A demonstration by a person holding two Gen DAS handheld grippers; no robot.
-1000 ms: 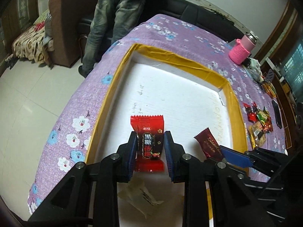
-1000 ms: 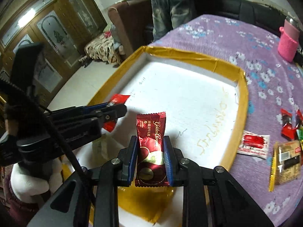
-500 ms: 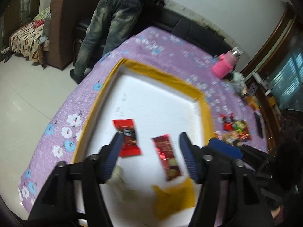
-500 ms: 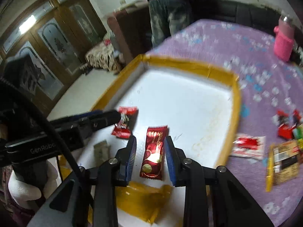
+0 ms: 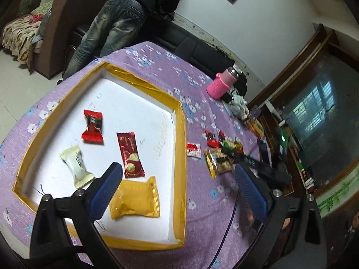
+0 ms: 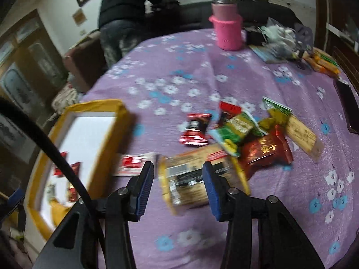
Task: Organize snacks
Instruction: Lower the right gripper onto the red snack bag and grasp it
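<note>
A white tray with a yellow rim [image 5: 179, 121] lies on the purple flowered tablecloth. In it rest a red candy [image 5: 93, 126], a dark red bar [image 5: 130, 154], a cream candy [image 5: 76, 165] and a yellow packet [image 5: 136, 199]. My left gripper [image 5: 177, 186] hovers above the tray's near right corner, its jaws opening wide with nothing between them. My right gripper [image 6: 178, 186] hangs over the loose snack pile [image 6: 242, 134] on the cloth, jaws opening, above a yellow-edged clear packet [image 6: 195, 179] that no pad touches. The tray's corner [image 6: 121, 112] shows at the left.
A pink-sleeved flask [image 6: 226, 29] stands at the table's far side beside clutter. A dark phone [image 6: 347, 105] lies at the right edge. A person in jeans [image 5: 116, 27] bends over a dark sofa behind the table. A black cable [image 6: 56, 157] crosses the right wrist view.
Both grippers let go of their snacks: the red candy and the dark red bar now lie in the tray. The left gripper pulled back and up; the right swung right to the snack pile.
</note>
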